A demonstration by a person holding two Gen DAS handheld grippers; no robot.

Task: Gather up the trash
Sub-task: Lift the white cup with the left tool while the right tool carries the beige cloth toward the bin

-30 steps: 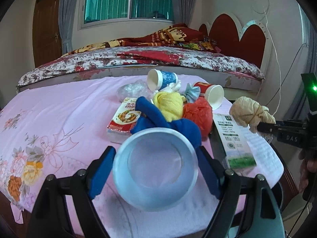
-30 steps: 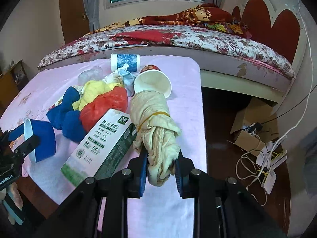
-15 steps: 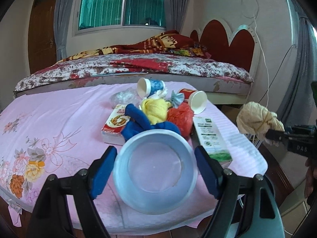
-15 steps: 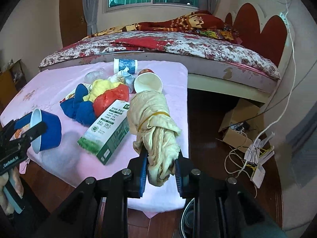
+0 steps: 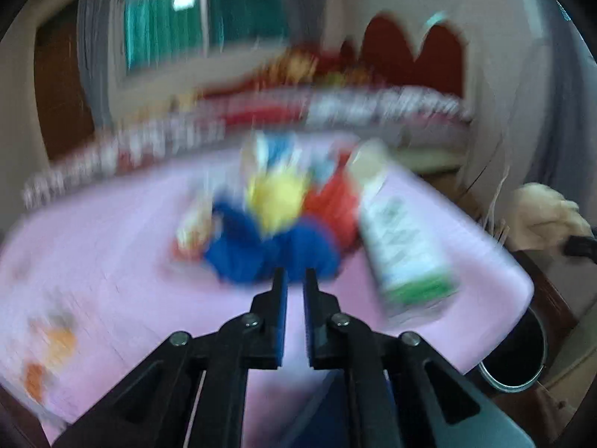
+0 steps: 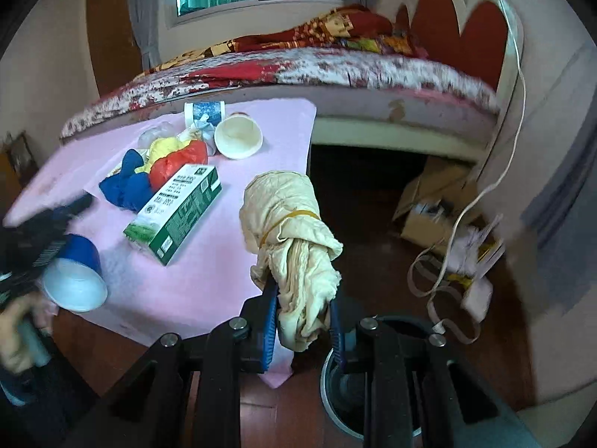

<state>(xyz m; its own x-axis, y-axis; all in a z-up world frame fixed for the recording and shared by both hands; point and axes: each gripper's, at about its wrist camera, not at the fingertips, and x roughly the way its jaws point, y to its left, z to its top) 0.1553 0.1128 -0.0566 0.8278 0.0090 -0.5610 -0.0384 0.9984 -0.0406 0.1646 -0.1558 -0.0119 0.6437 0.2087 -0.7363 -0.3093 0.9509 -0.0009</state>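
My right gripper (image 6: 303, 298) is shut on a cream cloth bundle (image 6: 289, 224) tied with a rubber band, held beyond the table's edge above a metal-rimmed bin (image 6: 335, 392). In the blurred left wrist view my left gripper (image 5: 294, 280) has its fingers nearly closed with nothing between them. The right wrist view shows the blue paper cup (image 6: 76, 276) tilted just below the left gripper (image 6: 48, 224); whether it is held I cannot tell. On the pink table (image 6: 209, 280) lie a green-white carton (image 6: 175, 212), blue, yellow and red bags (image 6: 164, 164) and paper cups (image 6: 238, 138).
The bin also shows at the lower right of the left wrist view (image 5: 518, 354). A bed (image 6: 335, 71) stands behind the table. A cardboard box (image 6: 429, 205), papers and a white cable (image 6: 466, 205) lie on the dark floor to the right.
The blue cup has left my left gripper's jaws, which have closed; the left camera is moving fast. My right gripper carried the cloth bundle right, off the table and over the bin.
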